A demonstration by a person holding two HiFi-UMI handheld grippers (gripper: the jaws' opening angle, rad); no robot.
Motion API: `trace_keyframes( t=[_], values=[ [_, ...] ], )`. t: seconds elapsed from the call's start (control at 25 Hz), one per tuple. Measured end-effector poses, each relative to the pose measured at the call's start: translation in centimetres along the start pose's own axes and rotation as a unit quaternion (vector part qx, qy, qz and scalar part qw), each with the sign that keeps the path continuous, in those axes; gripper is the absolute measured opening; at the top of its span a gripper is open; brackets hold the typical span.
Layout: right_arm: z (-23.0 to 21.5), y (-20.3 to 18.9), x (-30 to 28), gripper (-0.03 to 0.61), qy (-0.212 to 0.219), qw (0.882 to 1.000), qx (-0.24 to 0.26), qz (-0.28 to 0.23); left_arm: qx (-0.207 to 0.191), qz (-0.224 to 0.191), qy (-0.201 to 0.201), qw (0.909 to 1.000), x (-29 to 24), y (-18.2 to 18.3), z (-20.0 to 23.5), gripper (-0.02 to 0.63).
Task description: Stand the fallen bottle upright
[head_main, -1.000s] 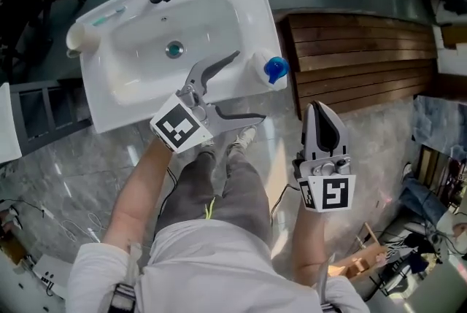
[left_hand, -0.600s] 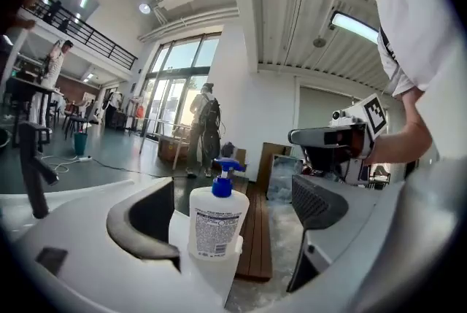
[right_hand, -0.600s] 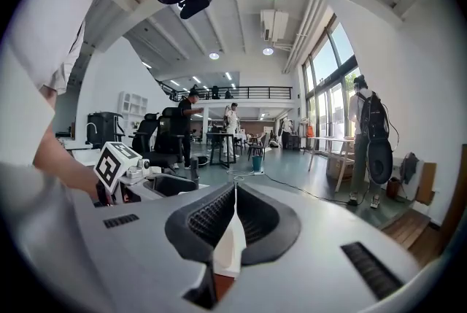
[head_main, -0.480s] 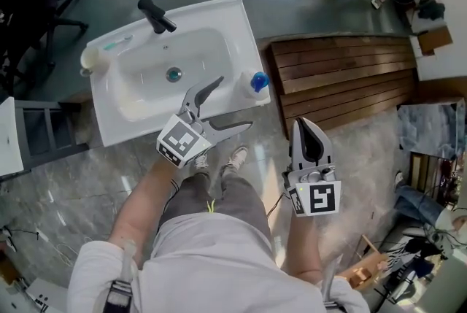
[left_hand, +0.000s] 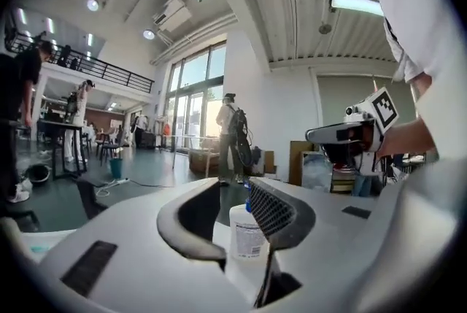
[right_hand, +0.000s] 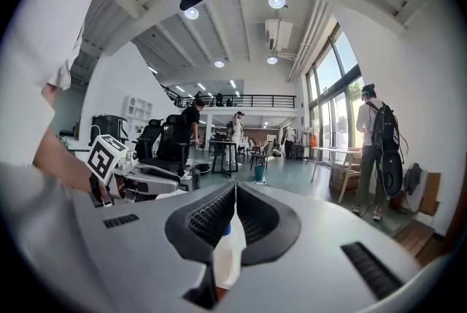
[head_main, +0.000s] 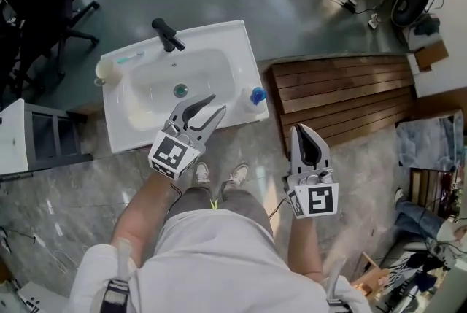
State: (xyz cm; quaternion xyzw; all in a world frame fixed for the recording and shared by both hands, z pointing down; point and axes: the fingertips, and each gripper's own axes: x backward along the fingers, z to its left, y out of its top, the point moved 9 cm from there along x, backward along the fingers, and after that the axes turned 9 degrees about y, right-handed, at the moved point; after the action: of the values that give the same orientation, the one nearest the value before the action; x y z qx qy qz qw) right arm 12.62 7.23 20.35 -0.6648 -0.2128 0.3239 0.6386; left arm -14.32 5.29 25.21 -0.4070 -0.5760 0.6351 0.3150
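A white bottle with a blue cap [head_main: 255, 96] stands upright on the right rim of the white sink [head_main: 139, 130]; in the left gripper view the bottle [left_hand: 246, 233] shows beyond the jaws. My left gripper [head_main: 217, 104] hovers over the sink's front edge, left of the bottle and apart from it. Its jaws have just been closing to a narrow gap, with nothing between them [left_hand: 233, 187]. My right gripper [head_main: 301, 130] hangs over the floor to the right of the sink, its jaws shut and empty [right_hand: 234, 186].
A black faucet [head_main: 168, 34] stands at the back of the sink, with a cup [head_main: 106, 71] and toothbrush [head_main: 130, 58] at its left corner. A wooden slatted platform [head_main: 343, 89] lies right of the sink, and a grey shelf unit [head_main: 44, 136] stands to the left.
The left gripper's jaws have narrowed from wide open to a small gap and drawn away from the bottle. The bottle stays upright on the rim.
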Motion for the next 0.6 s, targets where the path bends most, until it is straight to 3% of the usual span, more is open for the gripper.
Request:
trace_keyframes(
  t=[0.2, 0.36, 0.6],
  values=[
    [-0.4, 0.7, 0.0, 0.037, 0.009, 1.000, 0.002, -0.008, -0.003, -0.007, 0.034, 0.9994, 0.9, 2.1, 0.6, 0.075],
    [-1.0, 1.7, 0.1, 0.037, 0.013, 1.000, 0.007, -0.019, -0.009, -0.035, 0.072, 0.9968, 2.2, 4.7, 0.7, 0.030],
    [-2.0, 3.4, 0.5, 0.037, 0.016, 0.999, 0.016, -0.040, -0.035, -0.064, 0.140, 0.9874, 5.0, 8.8, 0.8, 0.018]
  ],
)
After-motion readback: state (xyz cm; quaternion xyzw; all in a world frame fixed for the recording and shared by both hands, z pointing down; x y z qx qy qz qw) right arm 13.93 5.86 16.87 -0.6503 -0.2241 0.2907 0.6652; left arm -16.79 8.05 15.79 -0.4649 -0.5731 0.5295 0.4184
